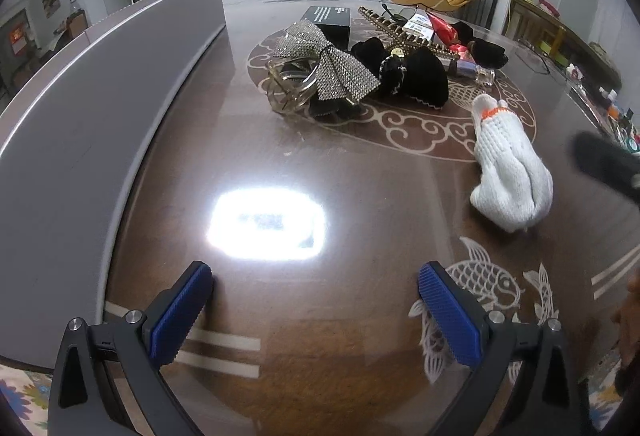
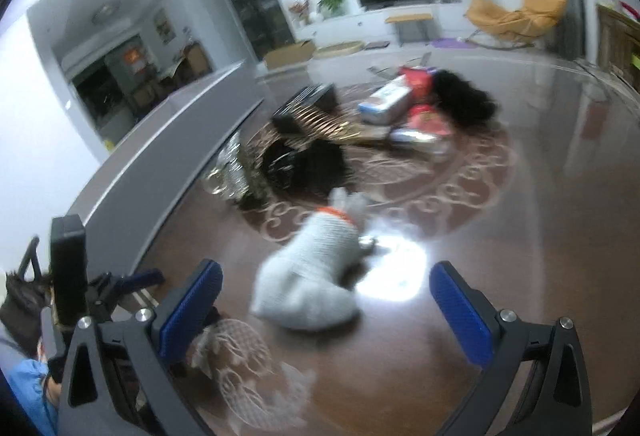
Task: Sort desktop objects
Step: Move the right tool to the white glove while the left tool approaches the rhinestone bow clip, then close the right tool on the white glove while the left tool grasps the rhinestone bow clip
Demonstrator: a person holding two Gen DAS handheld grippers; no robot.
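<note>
Two grippers, both spread wide and gripping nothing: my left gripper (image 1: pixel 316 310) hangs over bare brown table (image 1: pixel 360 376) near its near edge, my right gripper (image 2: pixel 326 310) hangs just short of the white knitted glove (image 2: pixel 316 276), not touching it. Glove lies alone, apart from the pile toward the table's middle: rhinestone bow (image 1: pixel 328 64), black velvet bow (image 1: pixel 408 74), clear hair claw (image 1: pixel 288 84), black box (image 1: pixel 328 21). Grey panel (image 1: pixel 80 140) runs along the left edge.
</note>
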